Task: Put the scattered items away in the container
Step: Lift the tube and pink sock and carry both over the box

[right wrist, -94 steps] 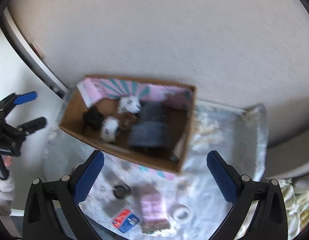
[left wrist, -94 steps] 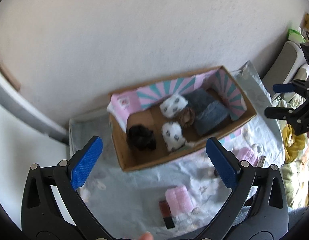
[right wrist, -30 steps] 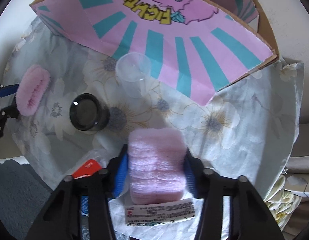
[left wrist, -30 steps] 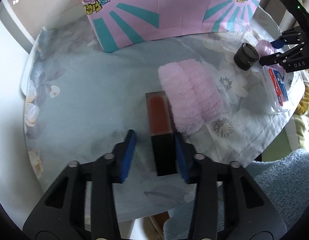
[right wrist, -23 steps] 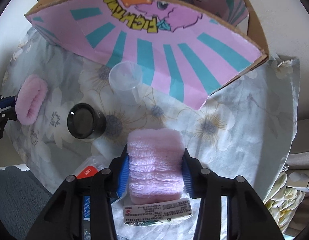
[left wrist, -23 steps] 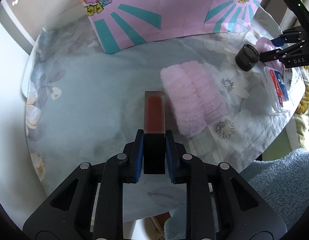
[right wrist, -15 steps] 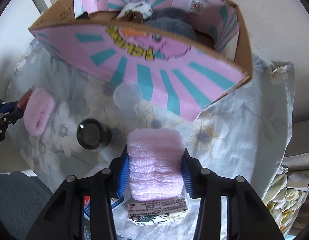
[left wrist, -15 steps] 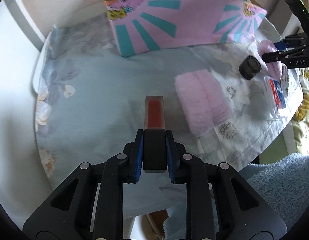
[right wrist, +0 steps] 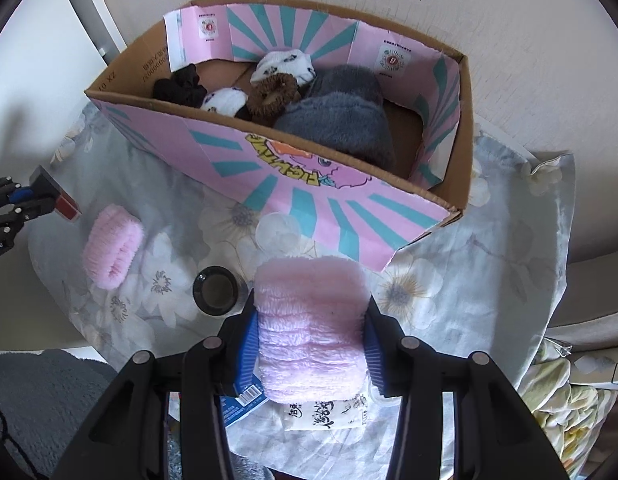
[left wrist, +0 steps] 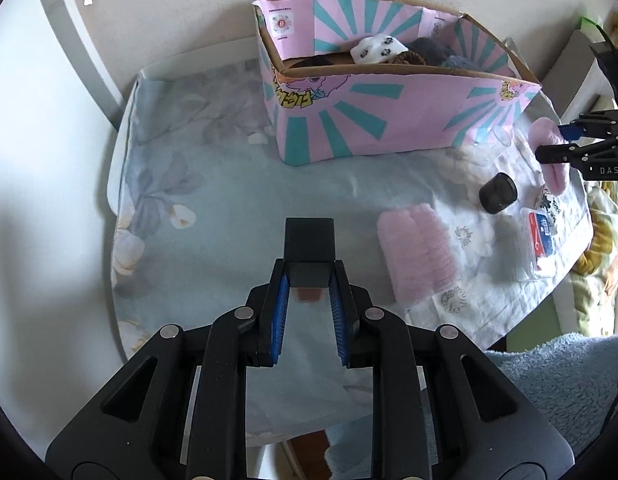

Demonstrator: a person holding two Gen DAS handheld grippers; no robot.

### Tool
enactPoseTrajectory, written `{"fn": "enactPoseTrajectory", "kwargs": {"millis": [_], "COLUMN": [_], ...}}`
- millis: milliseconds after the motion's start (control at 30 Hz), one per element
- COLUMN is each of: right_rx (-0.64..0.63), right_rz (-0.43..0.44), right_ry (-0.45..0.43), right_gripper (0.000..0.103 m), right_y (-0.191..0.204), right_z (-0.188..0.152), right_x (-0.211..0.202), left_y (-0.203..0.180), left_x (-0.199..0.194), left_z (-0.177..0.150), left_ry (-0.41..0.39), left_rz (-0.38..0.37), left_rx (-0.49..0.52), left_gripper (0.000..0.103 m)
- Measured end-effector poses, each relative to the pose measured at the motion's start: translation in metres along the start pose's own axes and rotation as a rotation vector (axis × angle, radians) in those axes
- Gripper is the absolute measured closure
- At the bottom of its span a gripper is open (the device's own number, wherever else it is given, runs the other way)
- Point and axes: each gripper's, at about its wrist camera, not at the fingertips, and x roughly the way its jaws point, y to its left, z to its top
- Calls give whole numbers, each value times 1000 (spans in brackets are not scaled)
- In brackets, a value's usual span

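Change since earlier: both grippers lifted off the cloth with their loads; box interior now in sight from both wrists, was hidden behind its front wall a second ago.
Left gripper (left wrist: pixel 309 280): clenched on lipstick-like tube (left wrist: pixel 309 246), lower centre of left view; held clear of the cloth.
Tube axis: long axis runs along the fingers, black cap end pointing up-frame toward the box, red end back between the pads.
Right gripper (right wrist: pixel 311 336): grasping pink fluffy roll (right wrist: pixel 311 328), lower centre of right view; ribs run across, long axis along the fingers.
Box (right wrist: pixel 349 208): pink-teal cardboard, upper centre; holds white socks (right wrist: pixel 285 65), brown scrunchie (right wrist: pixel 273 98), grey fluffy item (right wrist: pixel 341 120), black item (right wrist: pixel 181 86).
Left on cloth: second pink roll (left wrist: pixel 417 254), black jar (left wrist: pixel 498 193), clear cup (right wrist: pixel 277 232), blue-red packet (left wrist: pixel 541 234).
Surface: pale floral cloth (left wrist: pixel 213 184) over table.
Room: white wall behind box, blue towel (left wrist: pixel 557 384) lower right of left view.
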Motion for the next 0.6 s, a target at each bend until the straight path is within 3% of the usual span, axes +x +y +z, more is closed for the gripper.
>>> {"fn": "enactPoseTrajectory", "kwargs": {"millis": [333, 600], "right_rx": [-28, 2], "right_rz": [21, 84], "right_ry": [-19, -77], "right_gripper": [61, 61], "right_y": [19, 10], "right_z": [11, 26], "right_x": [2, -36], "left_y": [-7, -16], "left_x": [-26, -57], "left_z": [16, 52], "left_ry": [-54, -132], "left_rz": [-16, -16], "left_rx": [2, 25], "left_gripper": [85, 85]}}
